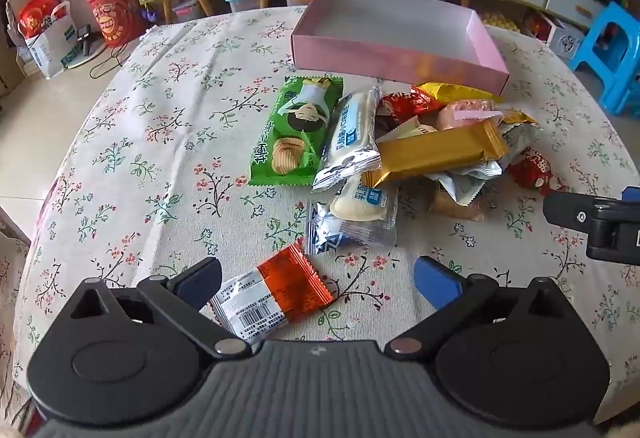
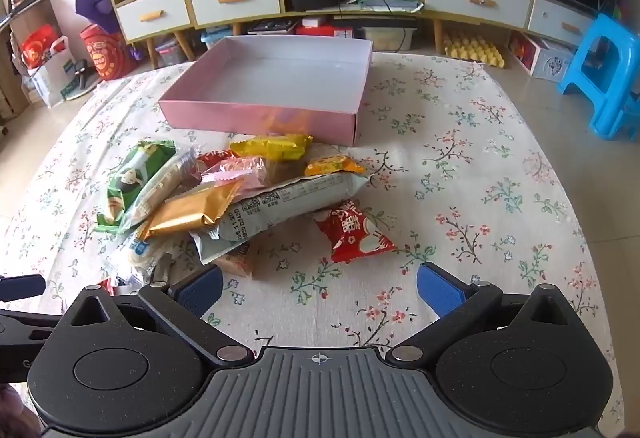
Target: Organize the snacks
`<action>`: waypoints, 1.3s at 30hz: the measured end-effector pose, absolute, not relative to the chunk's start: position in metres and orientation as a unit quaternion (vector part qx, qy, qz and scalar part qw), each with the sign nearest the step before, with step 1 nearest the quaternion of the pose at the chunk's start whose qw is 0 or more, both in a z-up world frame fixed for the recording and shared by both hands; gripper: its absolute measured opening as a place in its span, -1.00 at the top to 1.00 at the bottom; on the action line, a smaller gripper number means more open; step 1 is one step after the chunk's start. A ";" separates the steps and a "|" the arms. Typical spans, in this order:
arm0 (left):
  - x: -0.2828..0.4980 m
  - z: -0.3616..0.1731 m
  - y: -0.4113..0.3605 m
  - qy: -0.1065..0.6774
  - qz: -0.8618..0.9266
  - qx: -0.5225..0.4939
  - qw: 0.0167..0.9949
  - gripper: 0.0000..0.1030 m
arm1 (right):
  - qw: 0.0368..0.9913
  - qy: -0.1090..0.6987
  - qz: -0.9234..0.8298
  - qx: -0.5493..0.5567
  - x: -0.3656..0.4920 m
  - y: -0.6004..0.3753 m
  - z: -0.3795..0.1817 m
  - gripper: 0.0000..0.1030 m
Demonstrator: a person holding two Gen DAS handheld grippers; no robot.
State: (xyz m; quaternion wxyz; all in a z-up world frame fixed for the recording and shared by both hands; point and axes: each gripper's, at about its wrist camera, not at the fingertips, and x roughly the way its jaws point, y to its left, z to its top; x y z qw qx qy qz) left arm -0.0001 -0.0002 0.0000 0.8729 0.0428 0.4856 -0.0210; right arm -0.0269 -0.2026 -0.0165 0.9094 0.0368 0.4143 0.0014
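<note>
Since the orange-and-white packet [image 1: 276, 292] lies flat on the worktop [image 1: 160, 141] between the spread jaws of the left gripper [image 1: 318, 280], it is judged the first pick. The jaws are best lowered level and closed across its short sides. The pink box [image 1: 394, 55] stands empty behind the snack pile [image 1: 400, 149]. The right gripper [image 2: 320, 290], jaws spread, holds nothing.

Soft daylight filled the room, brightest at the left; shadows lay faint, edges bowed by fisheye, and the far shelves looked slightly soft.
</note>
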 end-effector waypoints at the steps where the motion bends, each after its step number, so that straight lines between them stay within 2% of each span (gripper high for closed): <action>1: 0.000 0.000 0.000 0.486 -0.022 0.042 0.873 -0.99 | 0.909 0.415 0.001 0.037 -0.026 -0.202 -0.017 -1.00; 39: 0.000 -0.001 0.001 0.485 -0.029 0.031 0.874 -0.99 | 0.909 0.417 0.007 0.016 -0.028 -0.195 -0.019 -1.00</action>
